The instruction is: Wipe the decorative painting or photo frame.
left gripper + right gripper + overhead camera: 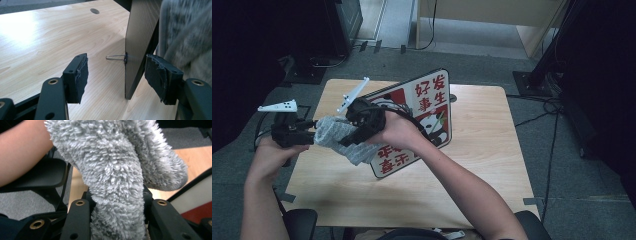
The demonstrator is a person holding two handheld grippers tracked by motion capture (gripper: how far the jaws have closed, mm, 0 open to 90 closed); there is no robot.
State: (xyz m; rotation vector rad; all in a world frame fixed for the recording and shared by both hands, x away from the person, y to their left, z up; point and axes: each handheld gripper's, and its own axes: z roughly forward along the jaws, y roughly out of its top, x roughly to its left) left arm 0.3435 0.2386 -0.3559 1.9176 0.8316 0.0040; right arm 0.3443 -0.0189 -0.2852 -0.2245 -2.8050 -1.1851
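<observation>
The right gripper squeezes a fluffy grey sock tight between its jaws. The left gripper is wide open, with the thin edge of a panda sign between its jaws. The sock hangs above the table, at about nine o'clock from the sign. It seems to brush the left gripper, but that is hard to see.

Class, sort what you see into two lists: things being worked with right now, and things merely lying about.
In use:
- grey fluffy sock, clamped in the right gripper
- left gripper, open around the board's edge
- panda board

Lying about:
- floor cables
- table's cable hole
</observation>
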